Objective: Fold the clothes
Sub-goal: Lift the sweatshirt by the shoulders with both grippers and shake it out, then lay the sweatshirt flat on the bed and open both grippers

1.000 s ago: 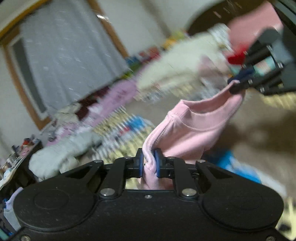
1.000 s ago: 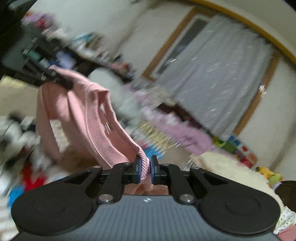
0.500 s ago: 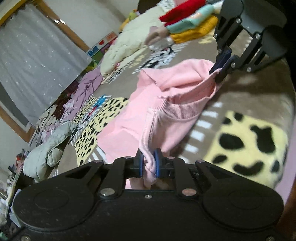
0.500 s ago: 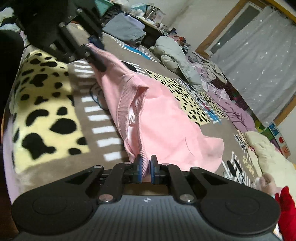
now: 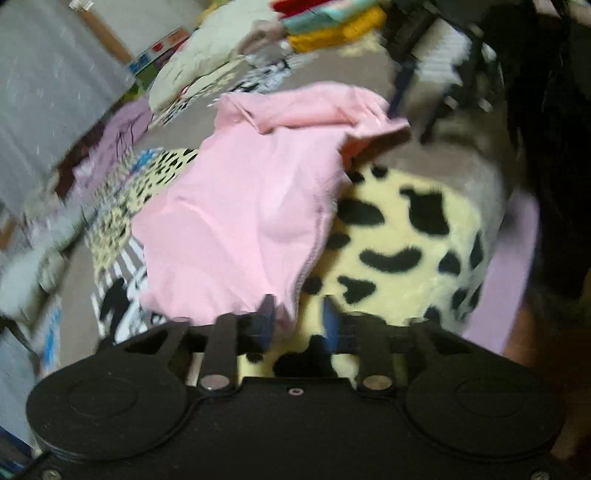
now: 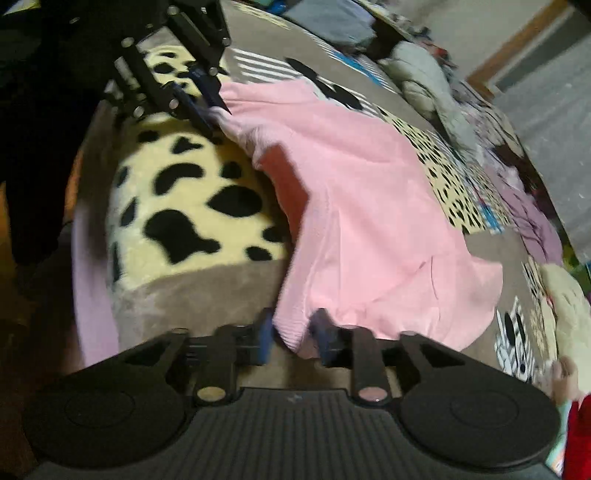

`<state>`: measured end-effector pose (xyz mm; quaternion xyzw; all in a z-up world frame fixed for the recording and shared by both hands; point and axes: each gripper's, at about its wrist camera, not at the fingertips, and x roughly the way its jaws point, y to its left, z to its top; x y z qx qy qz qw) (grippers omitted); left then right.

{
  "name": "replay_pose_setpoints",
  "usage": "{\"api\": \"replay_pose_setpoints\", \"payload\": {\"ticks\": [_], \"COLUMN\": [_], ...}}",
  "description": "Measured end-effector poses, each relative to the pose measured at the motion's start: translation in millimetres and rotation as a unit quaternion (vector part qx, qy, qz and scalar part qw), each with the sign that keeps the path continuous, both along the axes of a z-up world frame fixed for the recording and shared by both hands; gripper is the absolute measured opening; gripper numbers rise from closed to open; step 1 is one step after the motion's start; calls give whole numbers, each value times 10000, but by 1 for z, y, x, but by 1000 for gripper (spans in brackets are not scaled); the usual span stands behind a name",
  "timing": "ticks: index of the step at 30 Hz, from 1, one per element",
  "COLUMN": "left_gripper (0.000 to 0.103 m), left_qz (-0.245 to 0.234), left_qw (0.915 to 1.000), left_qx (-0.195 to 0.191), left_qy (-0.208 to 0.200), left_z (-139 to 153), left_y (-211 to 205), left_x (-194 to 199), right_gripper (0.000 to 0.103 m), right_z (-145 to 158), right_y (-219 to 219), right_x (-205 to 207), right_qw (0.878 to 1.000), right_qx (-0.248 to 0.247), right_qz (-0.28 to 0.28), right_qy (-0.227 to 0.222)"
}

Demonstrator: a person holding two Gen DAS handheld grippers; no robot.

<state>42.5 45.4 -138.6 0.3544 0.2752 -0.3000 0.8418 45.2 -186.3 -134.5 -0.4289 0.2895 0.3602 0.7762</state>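
- The step in hand looks like the lay-down: the pink garment (image 6: 369, 206) lies spread on the animal-print blanket (image 6: 177, 206) of the bed, one end near each gripper.
- The left hand-held gripper (image 5: 295, 328) has just been opening; its jaws stand apart, and a corner of the pink cloth hangs by one pad — no longer pinched.
- The right hand-held gripper (image 6: 291, 336) has also just been opening; the ribbed hem sits between its blue pads, loose, released as far as I can judge.
- Next, I judge, both need to back clear of the cloth, then take fresh hold for a fold — probably a side or sleeve brought across the middle.
- Edges: the near edge of the bed runs just under both grippers, so the hem could slide off.
- Room: open blanket lies beside the garment; other clothes (image 5: 110, 155) and a folded stack (image 5: 332, 26) sit well apart at the far side.
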Motion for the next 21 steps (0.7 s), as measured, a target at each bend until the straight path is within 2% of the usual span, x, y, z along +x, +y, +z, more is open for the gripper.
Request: {"api": "replay_pose_setpoints", "payload": {"ticks": [1, 3, 5, 8, 10, 11, 12, 13, 17, 19, 21], "left_gripper": [43, 43, 43, 37, 36, 35, 35, 35, 35, 35, 35], "left_qz": [142, 597, 1054, 1903, 2463, 2658, 2851, 3036, 3232, 3255, 3143], "left_qw": [9997, 9947, 9832, 9530, 9267, 9164, 9054, 8939, 8701, 8641, 8623], "left_qx": [-221, -836, -1486, -2354, -2831, -2975, -3117, -3256, -3617, -3678, -3734], "left_qy": [19, 74, 101, 96, 224, 324, 424, 524, 876, 1099, 1351], "left_z": [7, 23, 39, 55, 56, 51, 47, 43, 19, 7, -2], "left_y": [7, 26, 45, 70, 83, 87, 92, 96, 102, 104, 102], "left_x": [3, 17, 32, 68, 97, 111, 124, 138, 179, 195, 206], "right_gripper": [32, 31, 31, 36, 36, 36, 36, 36, 36, 36, 39], "right_z": [8, 24, 42, 63, 71, 72, 72, 69, 40, 15, -11], "right_y": [-3, -10, -19, -44, -63, -73, -84, -97, -143, -159, -170], "right_x": [-2, -4, 0, 24, 44, 57, 70, 83, 126, 141, 153], "right_qw": [9998, 9984, 9960, 9857, 9708, 9585, 9432, 9220, 8175, 7682, 7292], "right_qx": [69, 286, 586, 1473, 2090, 2440, 2794, 3194, 4573, 5061, 5438], "right_qz": [89, 215, 189, -350, -891, -1259, -1628, -2020, -3293, -3682, -3884], "right_qy": [162, 433, 648, 746, 768, 760, 764, 841, 1192, 1351, 1475]}}
